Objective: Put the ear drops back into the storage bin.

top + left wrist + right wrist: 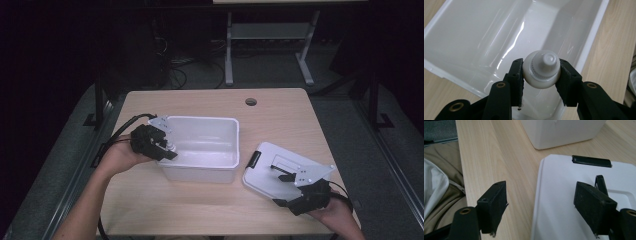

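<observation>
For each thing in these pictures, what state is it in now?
White plastic bin: open, upright, nothing lying inside.
White flat lid with black latches: off the bin, lying on the wooden table.
Small white round cap: clamped, held over the bin.
Left gripper: shut on the cap.
Right gripper: open, straddling the lid's edge.

The left forearm enters from the lower left, and the left hand [119, 156] carries the left gripper [167, 150] at the near left corner of the white bin [227, 165], its jaws clamped on a small white capped object [542, 69] held over the bin's interior. The right hand [336, 214] enters at the lower right and carries the right gripper [284, 190] low over the white lid [265, 175]. Its jaws stand wide apart with nothing between them, one over the bare tabletop [486, 165] and the other over the lid.
</observation>
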A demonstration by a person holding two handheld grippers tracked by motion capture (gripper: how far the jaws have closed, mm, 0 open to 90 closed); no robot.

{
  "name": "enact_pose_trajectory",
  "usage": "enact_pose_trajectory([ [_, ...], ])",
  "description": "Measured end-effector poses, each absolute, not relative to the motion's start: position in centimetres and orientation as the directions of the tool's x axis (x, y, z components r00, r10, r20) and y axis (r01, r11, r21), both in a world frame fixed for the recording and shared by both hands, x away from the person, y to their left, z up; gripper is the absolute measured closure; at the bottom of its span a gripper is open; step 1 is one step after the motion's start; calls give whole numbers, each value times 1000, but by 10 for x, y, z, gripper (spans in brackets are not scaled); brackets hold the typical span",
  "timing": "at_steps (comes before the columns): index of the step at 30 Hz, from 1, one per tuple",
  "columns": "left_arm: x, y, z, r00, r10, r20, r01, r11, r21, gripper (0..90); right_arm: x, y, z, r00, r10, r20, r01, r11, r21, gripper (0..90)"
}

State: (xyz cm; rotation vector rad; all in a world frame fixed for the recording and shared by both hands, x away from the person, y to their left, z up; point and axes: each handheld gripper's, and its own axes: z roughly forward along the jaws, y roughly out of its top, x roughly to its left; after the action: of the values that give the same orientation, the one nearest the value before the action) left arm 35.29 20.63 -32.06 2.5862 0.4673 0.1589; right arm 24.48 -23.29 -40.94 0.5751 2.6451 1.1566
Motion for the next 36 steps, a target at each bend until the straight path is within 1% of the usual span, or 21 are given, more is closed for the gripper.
enact_pose_trajectory([
  [7, 354, 204, -323, 934, 357, 28, 297, -817, 495, 601, 245, -233, -410, -908, 417, -35, 259, 625, 736, 259],
  [16, 355, 199, -326, 933, 359, 22, 301, -813, 498, 601, 244, -235, -410, -905, 424, -24, 271, 621, 736, 259],
  [23, 356, 200, -329, 930, 367, 28, 307, -815, 492, 601, 244, -235, -410, -906, 422, -27, 268, 622, 736, 259],
  [26, 356, 203, -333, 927, 376, 9, 318, -797, 514, 601, 244, -236, -410, -907, 420, -30, 264, 622, 737, 259],
  [28, 356, 203, -333, 927, 373, 24, 311, -806, 504, 600, 244, -235, -411, -906, 421, -28, 266, 622, 736, 259],
  [30, 355, 204, -333, 926, 378, 16, 317, -798, 513, 601, 244, -235, -411, -907, 421, -30, 265, 623, 736, 259],
  [36, 356, 202, -338, 925, 379, 19, 319, -804, 502, 601, 244, -234, -412, -910, 414, -25, 266, 629, 730, 259],
])
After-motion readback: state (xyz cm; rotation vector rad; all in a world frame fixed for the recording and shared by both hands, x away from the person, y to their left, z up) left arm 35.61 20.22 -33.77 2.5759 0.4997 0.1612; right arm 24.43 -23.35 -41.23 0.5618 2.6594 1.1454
